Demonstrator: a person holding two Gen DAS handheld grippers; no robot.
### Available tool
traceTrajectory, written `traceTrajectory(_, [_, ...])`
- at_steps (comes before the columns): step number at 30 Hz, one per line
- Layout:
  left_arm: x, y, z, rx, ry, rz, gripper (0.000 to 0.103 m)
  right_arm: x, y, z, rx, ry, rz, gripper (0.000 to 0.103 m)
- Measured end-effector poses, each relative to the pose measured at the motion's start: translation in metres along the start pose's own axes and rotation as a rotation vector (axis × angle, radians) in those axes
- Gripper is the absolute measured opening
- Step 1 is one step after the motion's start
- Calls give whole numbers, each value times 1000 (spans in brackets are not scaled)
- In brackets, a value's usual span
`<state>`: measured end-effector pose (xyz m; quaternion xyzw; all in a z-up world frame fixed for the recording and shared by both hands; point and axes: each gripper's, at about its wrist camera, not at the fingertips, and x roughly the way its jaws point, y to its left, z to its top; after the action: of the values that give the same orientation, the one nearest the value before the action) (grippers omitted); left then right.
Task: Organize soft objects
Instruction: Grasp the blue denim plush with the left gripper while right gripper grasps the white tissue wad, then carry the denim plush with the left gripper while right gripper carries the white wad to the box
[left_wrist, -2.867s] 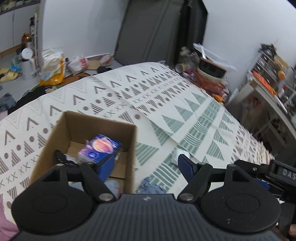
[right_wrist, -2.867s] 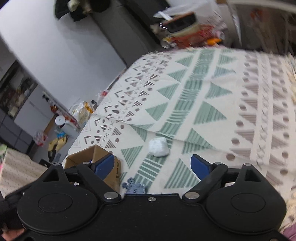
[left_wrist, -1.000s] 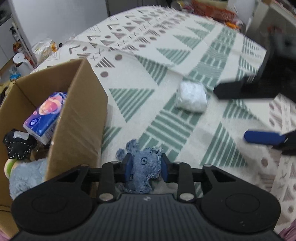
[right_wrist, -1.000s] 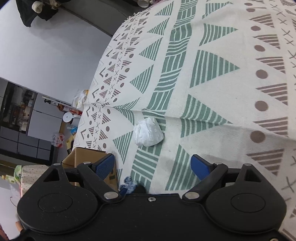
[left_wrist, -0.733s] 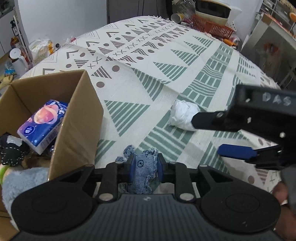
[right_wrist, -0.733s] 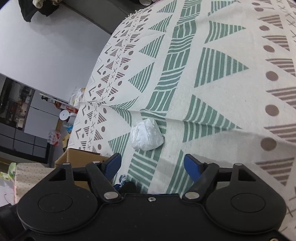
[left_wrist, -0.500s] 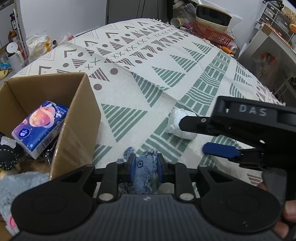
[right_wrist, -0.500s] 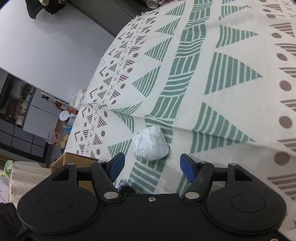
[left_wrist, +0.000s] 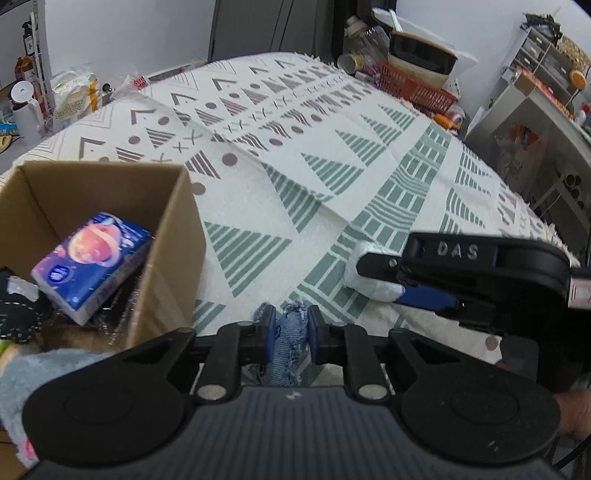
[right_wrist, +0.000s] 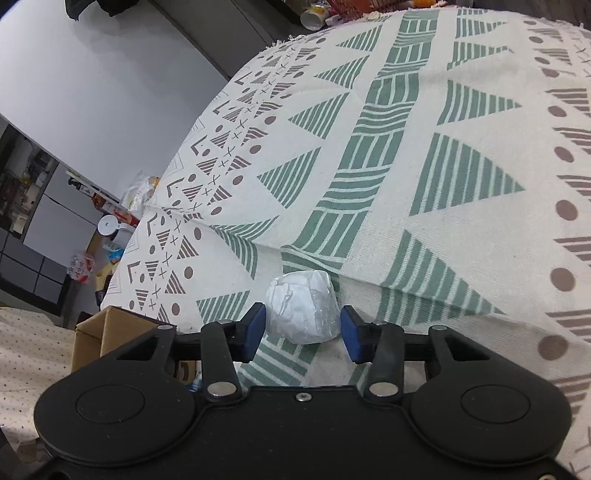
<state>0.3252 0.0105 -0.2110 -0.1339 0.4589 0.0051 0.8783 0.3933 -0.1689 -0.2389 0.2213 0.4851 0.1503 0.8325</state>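
The right hand-held gripper (right_wrist: 301, 332) stood part open, its blue pads on either side of the white wrapped bundle (right_wrist: 303, 308), which lay on the patterned bed cover (right_wrist: 461, 110). The bundle sat directly ahead of this gripper, between the fingertips. A narrow gap showed on each side, so no contact could be confirmed. The bundle was roughly round, with no marked long axis, so no particular wrist angle appeared necessary. The next move probably called for closing straight onto it.

The left hand-held gripper (left_wrist: 288, 334) was closed on the blue denim piece (left_wrist: 286, 339), which hung between its pads just above the cover. The cardboard box (left_wrist: 184, 236) lay immediately to the left of this gripper, open at the top and already holding a tissue pack (left_wrist: 92, 262) and other soft items. The left gripper was the nearer one to the box. In the left wrist view, the right gripper reached in from the right and partly covered the bundle.
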Motion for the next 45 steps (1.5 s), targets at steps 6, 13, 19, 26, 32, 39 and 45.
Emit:
traceTrajectory(6, [-19,6,3,-37,-34,-17,11,-19,9,-6,-30,-27,0,43])
traceTrajectory(13, [-49,7,8,-40,-97,-56,11,-42,30,-17,-102,-60,7,43])
traceTrajectory(19, [-70,12,12,-51,-145,-71,11,-67,43,-19,-88,-81,48,43])
traceTrajectory(26, [-97,23,17,-60,-188,-101,11,-95,75,-25,-163,-133,17,43])
traceTrajectory(32, [-118,37,23,-75,-225,-112,11,-108,95,-33,-166,-147,10,43])
traceTrajectory(39, [-136,64,35,-111,-260,-88,11,-114,124,-38,-183,-163,4,43])
traceTrajectory(45, [-145,94,43,-172,-281,-79,11,-113,158,-42,-227,-172,9,44])
